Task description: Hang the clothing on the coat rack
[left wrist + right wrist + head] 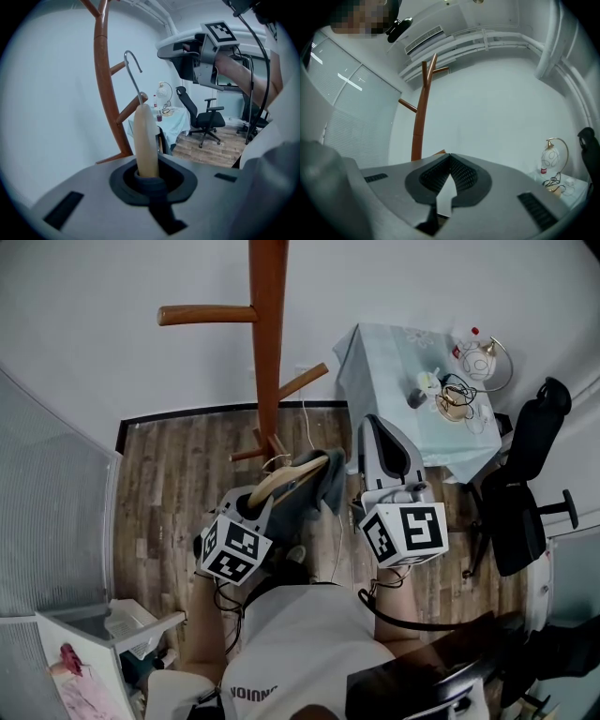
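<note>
**A:** What have the tongs got?

**B:** The left gripper (149, 182) is clenched on one end of the pale wooden hanger (146, 136); the arm runs out away from the jaws, and the wire hook (133, 70) stands free beyond them. The right gripper (449, 157) has its jaws pressed together with nothing caught between them; it rides just beside the load, apart from it.

**A:** And the clothing?

**B:** A grey garment (332, 482) is draped over the hanger and sags off its far end in the head view; it is held in the air close to the pole of the coat rack (267, 343), not on it.

**A:** How will it handle?

**B:** The hanger looks stiff, smooth and light; pinched at one end, I'd judge it could twist under the cloth's pull. The cloth is soft and limp, likely to swing, and to slide off if the arm tilts. A hold on the wood nearer the hook would be steadier; the right gripper could steady the fabric.

**A:** Where would it go?

**B:** A slanted peg (302, 382) seems nearest; a horizontal peg (202, 314) sits higher. The hook's open mouth must face the peg.

**A:** Anything in the way?

**B:** A cloth-covered table (384, 362) and an office chair (525, 493) stand to the right, well apart.
</note>
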Demonstrator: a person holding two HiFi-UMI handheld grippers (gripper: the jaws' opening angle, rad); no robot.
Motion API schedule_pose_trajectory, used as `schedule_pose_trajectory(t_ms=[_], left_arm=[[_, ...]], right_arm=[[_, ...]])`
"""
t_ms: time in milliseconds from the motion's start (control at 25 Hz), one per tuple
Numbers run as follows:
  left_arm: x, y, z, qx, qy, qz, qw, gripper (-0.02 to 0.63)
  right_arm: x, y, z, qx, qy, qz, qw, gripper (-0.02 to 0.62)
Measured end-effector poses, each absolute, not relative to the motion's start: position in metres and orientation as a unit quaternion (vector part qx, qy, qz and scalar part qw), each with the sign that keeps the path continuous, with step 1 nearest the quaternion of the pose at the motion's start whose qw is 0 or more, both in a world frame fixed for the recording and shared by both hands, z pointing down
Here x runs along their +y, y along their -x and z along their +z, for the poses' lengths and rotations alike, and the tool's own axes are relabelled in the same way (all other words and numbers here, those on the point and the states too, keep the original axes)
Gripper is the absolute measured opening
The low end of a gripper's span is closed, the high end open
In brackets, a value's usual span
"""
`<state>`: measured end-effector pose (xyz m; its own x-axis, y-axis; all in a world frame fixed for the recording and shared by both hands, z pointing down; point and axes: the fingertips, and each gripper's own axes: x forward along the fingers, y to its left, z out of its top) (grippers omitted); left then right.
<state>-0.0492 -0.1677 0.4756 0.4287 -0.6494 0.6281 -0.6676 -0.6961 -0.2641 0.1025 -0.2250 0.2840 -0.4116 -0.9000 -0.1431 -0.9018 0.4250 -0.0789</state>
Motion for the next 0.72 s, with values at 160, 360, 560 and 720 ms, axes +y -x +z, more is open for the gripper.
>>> schedule_pose_trajectory(t_ms=[160,360,560,720], left_arm=[[-0.171,0.05,0.481,-0.386,-0.845,0.368,0.016,0.031],[-0.172,0.05,0.486,-0.378,-0.847,0.372,0.019,0.031],[-0.173,0.049,0.493,-0.372,-0.846,0.38,0.019,0.031],[-0.173,0.049,0.498,-0.37,-0.847,0.382,0.022,0.031]], right_arm=[[-0.23,-0.108,0.279,0.836,0.542,0.013,0.083,0.02],[-0.234,-0.109,0.277,0.834,0.545,0.018,0.081,0.02],[-0.236,-0.108,0.28,0.834,0.545,0.014,0.081,0.02],[-0.235,-0.106,0.282,0.835,0.545,0.013,0.079,0.02]])
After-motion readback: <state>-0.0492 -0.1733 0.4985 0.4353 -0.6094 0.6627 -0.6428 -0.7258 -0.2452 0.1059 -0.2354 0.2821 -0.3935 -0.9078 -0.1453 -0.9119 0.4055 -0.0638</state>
